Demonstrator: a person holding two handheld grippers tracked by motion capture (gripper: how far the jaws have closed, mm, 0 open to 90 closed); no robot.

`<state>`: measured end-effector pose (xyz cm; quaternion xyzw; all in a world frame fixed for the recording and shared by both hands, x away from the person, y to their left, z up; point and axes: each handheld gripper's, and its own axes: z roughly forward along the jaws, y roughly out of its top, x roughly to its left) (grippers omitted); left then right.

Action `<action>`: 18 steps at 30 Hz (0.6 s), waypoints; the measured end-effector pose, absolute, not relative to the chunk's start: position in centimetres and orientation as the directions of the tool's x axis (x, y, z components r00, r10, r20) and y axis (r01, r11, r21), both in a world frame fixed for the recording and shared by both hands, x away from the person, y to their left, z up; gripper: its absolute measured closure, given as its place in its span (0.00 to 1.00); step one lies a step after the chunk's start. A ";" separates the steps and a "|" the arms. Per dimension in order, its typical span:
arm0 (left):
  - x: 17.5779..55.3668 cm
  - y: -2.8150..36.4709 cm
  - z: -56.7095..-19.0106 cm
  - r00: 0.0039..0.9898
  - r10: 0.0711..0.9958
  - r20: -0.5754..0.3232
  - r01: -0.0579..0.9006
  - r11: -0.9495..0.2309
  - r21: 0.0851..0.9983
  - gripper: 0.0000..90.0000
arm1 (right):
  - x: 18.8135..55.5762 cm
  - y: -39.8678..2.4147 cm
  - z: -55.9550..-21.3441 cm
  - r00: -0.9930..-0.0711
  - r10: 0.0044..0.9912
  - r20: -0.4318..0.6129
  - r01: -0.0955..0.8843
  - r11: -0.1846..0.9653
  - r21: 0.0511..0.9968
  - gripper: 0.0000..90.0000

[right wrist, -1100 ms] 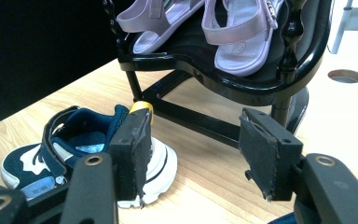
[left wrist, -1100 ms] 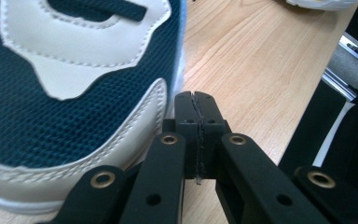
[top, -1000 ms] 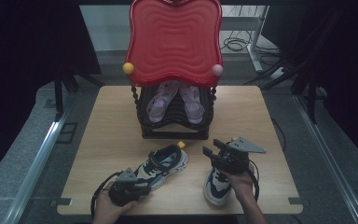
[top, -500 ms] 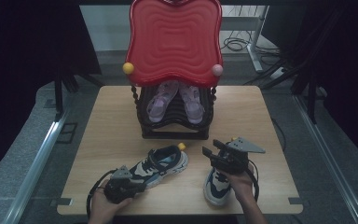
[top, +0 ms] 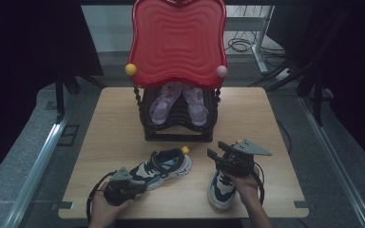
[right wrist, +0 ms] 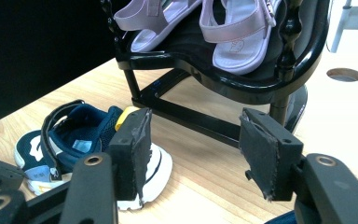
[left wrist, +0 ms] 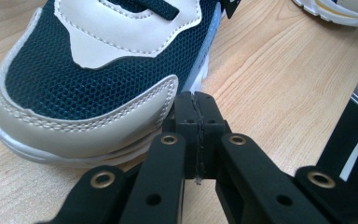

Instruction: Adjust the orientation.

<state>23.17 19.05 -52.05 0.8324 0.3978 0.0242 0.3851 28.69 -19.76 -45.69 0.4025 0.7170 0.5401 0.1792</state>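
Wooden surface (top: 114,123) carrying a black rack (top: 178,126) with a red wavy panel (top: 178,40) above it and a pair of pink sandals (top: 178,102) on its shelf. Two navy-and-cream sneakers lie in front: left sneaker (top: 164,166) near centre, right sneaker (top: 223,187) under the right gripper (top: 218,154), whose fingers stand wide apart, holding nothing. Left gripper (left wrist: 198,114): fingers pressed together, empty, just beside the left sneaker's toe.

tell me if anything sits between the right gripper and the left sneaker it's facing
Nothing visible does. In the right gripper view, the open right gripper looks across bare table to the left sneaker. The black shoe rack stands farther back, off that line.
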 end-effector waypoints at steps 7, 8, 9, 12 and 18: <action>23.1 19.1 -51.9 0.683 0.680 -0.265 0.640 -0.384 0.666 0.98 | 28.7 -19.4 -45.8 -0.618 0.766 0.176 0.386 0.101 0.917 0.49; 23.0 19.1 -51.9 0.685 0.680 -0.262 0.636 -0.383 0.670 0.98 | 28.6 -19.4 -45.8 -0.619 0.765 0.175 0.386 0.103 0.917 0.49; 23.0 19.2 -51.8 0.684 0.679 -0.264 0.636 -0.379 0.673 0.97 | 28.6 -19.3 -45.8 -0.619 0.765 0.175 0.386 0.103 0.917 0.49; 23.0 19.4 -51.6 0.683 0.679 -0.269 0.628 -0.359 0.690 0.93 | 28.7 -19.4 -45.8 -0.617 0.767 0.177 0.387 0.100 0.917 0.49; 22.8 19.6 -51.2 0.687 0.676 -0.266 0.596 -0.315 0.738 0.80 | 28.7 -19.4 -45.8 -0.621 0.763 0.181 0.388 0.098 0.917 0.49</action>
